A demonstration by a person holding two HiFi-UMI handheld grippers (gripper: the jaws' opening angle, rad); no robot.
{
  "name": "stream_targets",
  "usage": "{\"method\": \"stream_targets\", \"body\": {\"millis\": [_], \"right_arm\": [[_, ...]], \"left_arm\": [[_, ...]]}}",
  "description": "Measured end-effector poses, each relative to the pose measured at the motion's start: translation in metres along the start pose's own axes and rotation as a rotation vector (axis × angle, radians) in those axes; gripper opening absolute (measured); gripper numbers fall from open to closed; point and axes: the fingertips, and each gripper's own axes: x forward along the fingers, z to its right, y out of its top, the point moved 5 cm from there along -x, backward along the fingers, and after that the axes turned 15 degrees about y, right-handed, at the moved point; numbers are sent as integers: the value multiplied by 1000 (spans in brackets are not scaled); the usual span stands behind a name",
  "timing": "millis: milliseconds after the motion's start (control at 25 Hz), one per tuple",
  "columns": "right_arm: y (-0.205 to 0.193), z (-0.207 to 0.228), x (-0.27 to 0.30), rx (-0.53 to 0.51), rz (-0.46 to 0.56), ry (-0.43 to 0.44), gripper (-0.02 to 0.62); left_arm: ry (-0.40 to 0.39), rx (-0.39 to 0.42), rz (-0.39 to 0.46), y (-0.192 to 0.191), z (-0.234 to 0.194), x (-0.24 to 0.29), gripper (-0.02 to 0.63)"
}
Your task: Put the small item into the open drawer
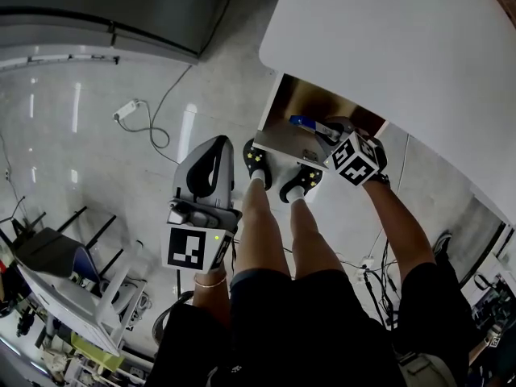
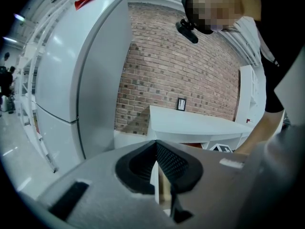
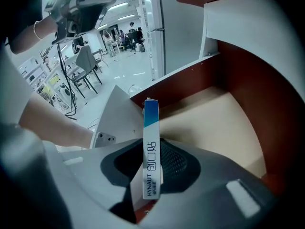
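Overhead, your right gripper (image 1: pixel 326 129) reaches over the open drawer with reddish-brown walls and a pale floor (image 1: pixel 292 105), which juts from under the white desk top (image 1: pixel 403 55). Its jaws are closed part-way onto a slim white cardboard box with a blue end (image 3: pixel 151 128), pressing the two flat faces at the lower half, so the narrow printed edge faces the camera and the blue end sticks out towards the drawer floor. The box looks light and thin-walled; it probably dents under a hard squeeze, and a grip on the broad faces near the middle seems safest. Your left gripper (image 1: pixel 216 155) hangs well apart, out over the shiny floor, with its pads together and nothing between them. The drawer holds nothing in the part that shows. Its white front panel (image 3: pixel 114 118) and the desk edge above are the nearest things to catch on. Your black shoes with yellow spots (image 1: pixel 258 160) stand just in front of the drawer, and a white power strip with a cable (image 1: pixel 126 110) lies further off.
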Motion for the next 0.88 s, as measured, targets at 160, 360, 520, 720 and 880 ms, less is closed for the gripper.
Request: {"method": "stream_targets", "body": {"millis": [160,360,520,720,880], "right_arm": [[0,2,11,-10,-21,4,100],[-3,8,22,-16,-66,-4,100],[-7,10,29,-19,-97,3,100],[-6,11,36,-19,-115,2,100],[-4,11,39,-23,-131,-4,101]], "left_arm": [[1,-7,-3,-5,-3,-1,-9],[7,-12,-15,-8,-8,-2,-9],[15,-12,-21,-10,-11,-3,-8],[21,-16,-30,-14,-15,-7,-9],[22,-21,-39,-15,-16,-10,-9]]}}
